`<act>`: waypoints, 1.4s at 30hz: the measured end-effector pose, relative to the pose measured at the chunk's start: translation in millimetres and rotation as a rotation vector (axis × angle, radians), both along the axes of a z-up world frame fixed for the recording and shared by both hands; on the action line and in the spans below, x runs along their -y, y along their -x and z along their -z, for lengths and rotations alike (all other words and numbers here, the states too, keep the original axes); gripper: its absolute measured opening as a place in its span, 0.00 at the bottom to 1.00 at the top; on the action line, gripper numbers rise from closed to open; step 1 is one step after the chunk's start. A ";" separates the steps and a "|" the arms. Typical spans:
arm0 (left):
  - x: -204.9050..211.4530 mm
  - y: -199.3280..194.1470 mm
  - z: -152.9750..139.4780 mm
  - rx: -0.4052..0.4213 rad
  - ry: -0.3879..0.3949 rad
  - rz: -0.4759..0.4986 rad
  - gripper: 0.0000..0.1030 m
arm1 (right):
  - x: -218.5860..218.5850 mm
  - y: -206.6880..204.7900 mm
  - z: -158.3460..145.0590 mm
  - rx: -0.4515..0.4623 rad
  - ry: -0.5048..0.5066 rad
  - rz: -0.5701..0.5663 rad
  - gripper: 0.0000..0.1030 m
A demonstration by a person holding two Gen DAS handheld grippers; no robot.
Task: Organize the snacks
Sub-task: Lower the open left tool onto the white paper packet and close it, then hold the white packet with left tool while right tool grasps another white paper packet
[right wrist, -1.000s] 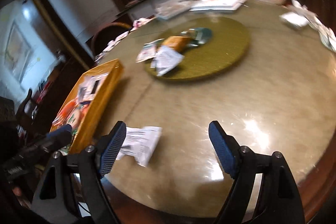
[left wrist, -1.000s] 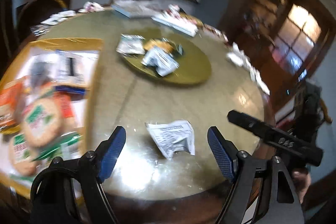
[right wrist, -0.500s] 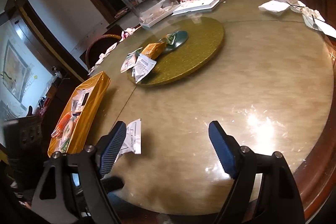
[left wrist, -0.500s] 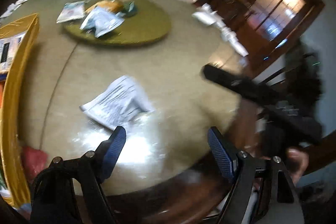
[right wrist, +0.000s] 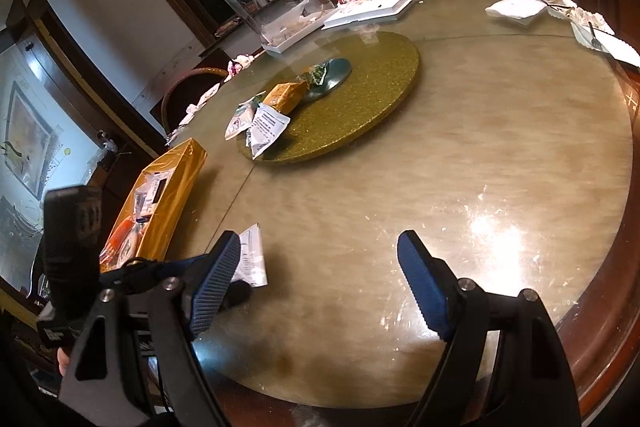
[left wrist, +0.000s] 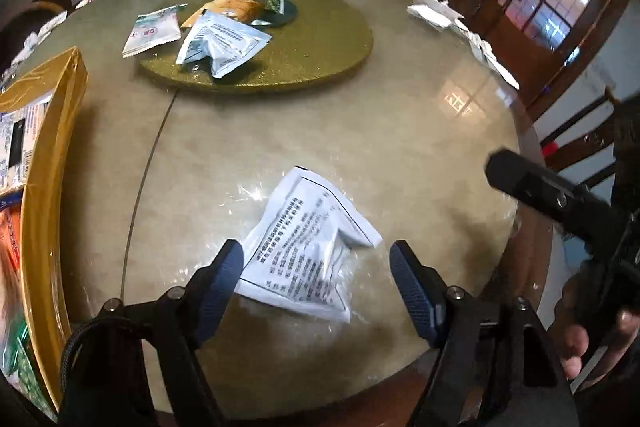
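A white printed snack packet (left wrist: 308, 247) lies on the round table near its front edge. My left gripper (left wrist: 316, 287) is open, its blue fingers on either side of the packet's near end, not closed on it. The packet also shows in the right wrist view (right wrist: 252, 259), behind my left finger. My right gripper (right wrist: 320, 287) is open and empty over bare table. Several more packets (left wrist: 216, 39) lie on the gold turntable (left wrist: 320, 59). A gold tray (left wrist: 44, 187) at the left holds several snacks.
White plates, trays and napkins (right wrist: 376, 7) crowd the far rim of the table. More napkins (left wrist: 460, 23) lie along the right rim. A chair (left wrist: 580, 139) stands beside the table at right. The right gripper's body (left wrist: 560, 203) reaches in from the right.
The left gripper has swung back to the left and come lower, so the white packet now lies between its fingers. The right gripper has held about still.
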State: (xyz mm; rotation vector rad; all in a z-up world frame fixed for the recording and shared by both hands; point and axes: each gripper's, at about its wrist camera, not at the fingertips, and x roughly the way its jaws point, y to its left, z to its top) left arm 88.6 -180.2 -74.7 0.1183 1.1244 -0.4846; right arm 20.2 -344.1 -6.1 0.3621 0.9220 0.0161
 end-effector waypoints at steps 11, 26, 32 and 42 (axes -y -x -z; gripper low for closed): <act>1.3 -9.0 1.4 0.007 -0.024 -0.017 0.71 | -0.7 -3.6 0.1 -0.003 -0.003 0.004 0.79; -53.8 6.8 -7.7 0.070 0.091 -0.156 0.30 | -24.6 -21.4 6.3 -0.030 0.014 -0.079 0.79; -81.6 21.0 -32.7 0.107 0.218 -0.218 0.30 | -51.2 -49.6 20.0 -0.083 -0.014 -0.207 0.79; -122.8 22.8 -56.7 0.161 0.322 -0.323 0.30 | -94.3 -144.1 24.8 -0.122 0.167 -0.372 0.79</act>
